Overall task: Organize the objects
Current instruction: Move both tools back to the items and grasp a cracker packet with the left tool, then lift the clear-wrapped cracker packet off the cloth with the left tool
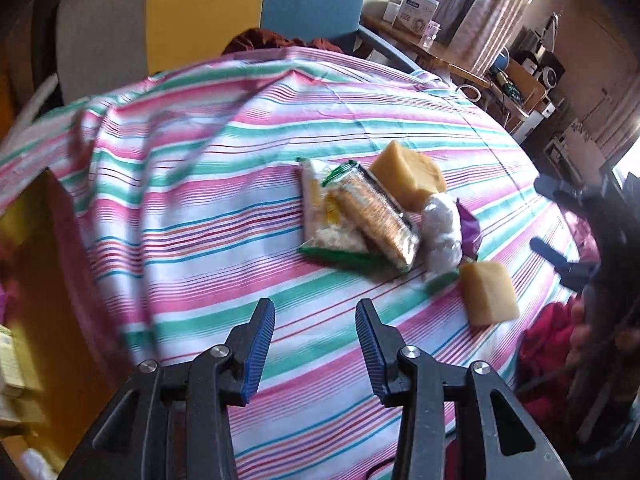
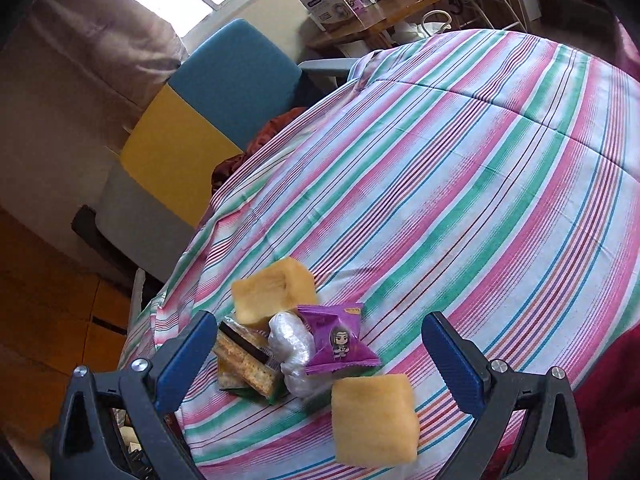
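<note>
A loose snack pile (image 2: 304,344) lies at twelve o'clock between the wide-apart right gripper (image 2: 320,360); the left gripper (image 1: 316,344) gapes, empty.

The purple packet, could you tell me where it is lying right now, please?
The purple packet lies on the striped cloth in the snack pile, low and centre in the right wrist view, against the white wrapped bundle and between the two yellow cakes.

The cloth (image 2: 460,184) was striped in pink, green, white and thin blue. The small packet (image 2: 338,338) was purple. Two bread pieces (image 2: 374,420) were yellow-brown. At eleven o'clock, the chair back (image 2: 236,76) was blue above yellow.
</note>
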### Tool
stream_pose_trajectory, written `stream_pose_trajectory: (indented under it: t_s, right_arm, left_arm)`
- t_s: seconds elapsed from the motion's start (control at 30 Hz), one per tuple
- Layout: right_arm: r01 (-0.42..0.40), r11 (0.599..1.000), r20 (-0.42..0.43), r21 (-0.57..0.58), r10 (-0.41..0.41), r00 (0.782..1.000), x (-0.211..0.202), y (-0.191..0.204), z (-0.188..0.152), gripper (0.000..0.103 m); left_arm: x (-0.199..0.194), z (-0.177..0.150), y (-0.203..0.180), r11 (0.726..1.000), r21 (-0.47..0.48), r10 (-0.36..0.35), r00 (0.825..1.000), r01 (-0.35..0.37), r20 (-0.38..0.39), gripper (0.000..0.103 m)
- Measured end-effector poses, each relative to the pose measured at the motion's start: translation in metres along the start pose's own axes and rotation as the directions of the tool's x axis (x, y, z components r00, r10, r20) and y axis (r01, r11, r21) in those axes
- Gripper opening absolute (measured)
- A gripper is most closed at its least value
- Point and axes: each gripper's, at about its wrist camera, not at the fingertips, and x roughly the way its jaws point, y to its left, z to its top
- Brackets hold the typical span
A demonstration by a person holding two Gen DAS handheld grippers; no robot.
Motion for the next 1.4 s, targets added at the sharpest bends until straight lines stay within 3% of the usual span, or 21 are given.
stream_pose_trajectory:
  t_s: [0.23,0.57,0.8,0.9,0.93,1.07,1.2,1.4]
  right_arm:
    - [-0.035,0.999,-0.035,0.005,0.035,0.999,0.006,0.0,-0.001,0.103]
    - [-0.088,0.995,-0.074,0.036,0.091,0.993,0.011,-0.003,-0.001,0.103]
    - [-0.107,0.993,-0.102,0.056,0.112,0.988,0.018,-0.005,-0.001,0.103]
    - [-0.107,0.992,-0.101,0.07,0.114,0.988,0.018,-0.008,-0.001,0.103]
    - [-0.108,0.991,-0.101,0.077,0.115,0.988,0.018,-0.009,-0.001,0.103]
    - [-0.109,0.99,-0.108,0.086,0.118,0.987,0.019,-0.012,-0.001,0.103]
    - [-0.102,0.992,-0.106,0.071,0.109,0.988,0.019,-0.009,-0.001,0.103]
    - [-0.082,0.994,-0.107,0.076,0.09,0.99,0.019,-0.011,0.0,0.103]
  left_arm:
    - [0.032,0.031,-0.03,0.998,-0.019,-0.052,0.998,0.052,-0.04,0.042]
    - [0.084,0.084,-0.051,0.994,-0.033,0.104,0.992,-0.106,-0.068,0.043]
    - [0.103,0.102,-0.069,0.971,0.081,0.228,0.973,-0.224,-0.044,0.047]
    - [0.103,0.091,-0.076,0.948,0.195,0.258,0.966,-0.252,-0.001,0.047]
    - [0.102,0.082,-0.08,0.928,0.265,0.269,0.963,-0.263,0.015,0.047]
    - [0.085,0.051,-0.069,0.911,0.324,0.254,0.966,-0.254,0.044,0.048]
    - [0.063,0.027,-0.036,0.956,0.242,0.167,0.986,-0.165,0.013,0.047]
    - [0.036,-0.007,-0.008,0.989,0.143,0.051,0.999,-0.049,-0.015,0.047]
